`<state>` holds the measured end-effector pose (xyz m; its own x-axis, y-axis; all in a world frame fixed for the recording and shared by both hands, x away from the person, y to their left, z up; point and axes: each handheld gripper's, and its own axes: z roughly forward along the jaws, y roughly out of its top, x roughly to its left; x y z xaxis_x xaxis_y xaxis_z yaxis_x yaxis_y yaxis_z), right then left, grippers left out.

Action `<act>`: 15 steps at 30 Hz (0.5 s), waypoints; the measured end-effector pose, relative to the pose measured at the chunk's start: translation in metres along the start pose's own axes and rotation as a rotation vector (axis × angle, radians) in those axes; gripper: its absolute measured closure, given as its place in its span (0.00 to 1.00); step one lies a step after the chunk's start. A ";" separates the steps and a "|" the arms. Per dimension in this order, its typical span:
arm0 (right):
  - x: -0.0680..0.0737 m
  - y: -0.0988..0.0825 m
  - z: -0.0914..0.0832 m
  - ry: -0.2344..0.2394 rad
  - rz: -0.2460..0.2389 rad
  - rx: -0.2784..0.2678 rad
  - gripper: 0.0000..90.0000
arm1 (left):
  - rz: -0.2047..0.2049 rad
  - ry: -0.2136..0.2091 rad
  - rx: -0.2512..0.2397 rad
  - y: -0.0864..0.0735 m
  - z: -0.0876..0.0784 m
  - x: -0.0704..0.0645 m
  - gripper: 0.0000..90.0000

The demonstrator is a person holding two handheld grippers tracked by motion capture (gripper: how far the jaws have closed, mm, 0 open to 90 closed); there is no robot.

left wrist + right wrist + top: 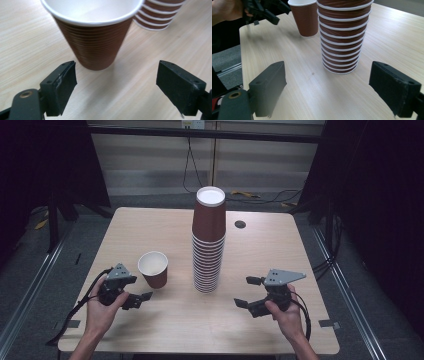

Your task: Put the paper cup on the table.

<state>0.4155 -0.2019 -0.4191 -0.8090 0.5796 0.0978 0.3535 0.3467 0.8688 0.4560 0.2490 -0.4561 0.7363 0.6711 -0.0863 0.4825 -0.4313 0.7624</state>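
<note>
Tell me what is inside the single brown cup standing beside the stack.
The single cup stands upright and open; its white inner wall shows with nothing in it. From the left tongs' view the very bottom is cut off, and from above it is too small to judge.

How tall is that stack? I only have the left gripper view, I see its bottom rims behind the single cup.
Observer: In the high view the stack stands far taller than the single cup, with one cup seated high on top, its rim clear of the rest.
Operator: Where's the right gripper?
Observer: The right gripper hangs on the other side of the stack, jaws open and empty, pointing toward its base.
Operator: Anything else on the table?
Observer: A small round dark spot sits in the table beyond the stack; I can't tell what it is.
Operator: Is my left gripper touching the cup?
Observer: No, the left gripper sits just short of it, jaws open.
</note>
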 end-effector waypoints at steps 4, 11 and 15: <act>0.000 0.000 -0.001 -0.008 0.005 -0.005 0.15 | 0.017 -0.001 -0.011 -0.006 -0.007 -0.010 0.18; 0.000 -0.002 0.000 -0.015 0.020 -0.020 0.15 | -0.006 0.003 -0.068 -0.011 -0.024 -0.027 0.18; 0.003 -0.007 0.000 -0.022 0.026 -0.007 0.15 | -0.059 -0.006 -0.104 -0.017 -0.023 -0.033 0.18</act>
<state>0.4103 -0.2024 -0.4251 -0.7891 0.6043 0.1100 0.3710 0.3263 0.8694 0.4127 0.2473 -0.4514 0.7111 0.6898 -0.1361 0.4734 -0.3265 0.8181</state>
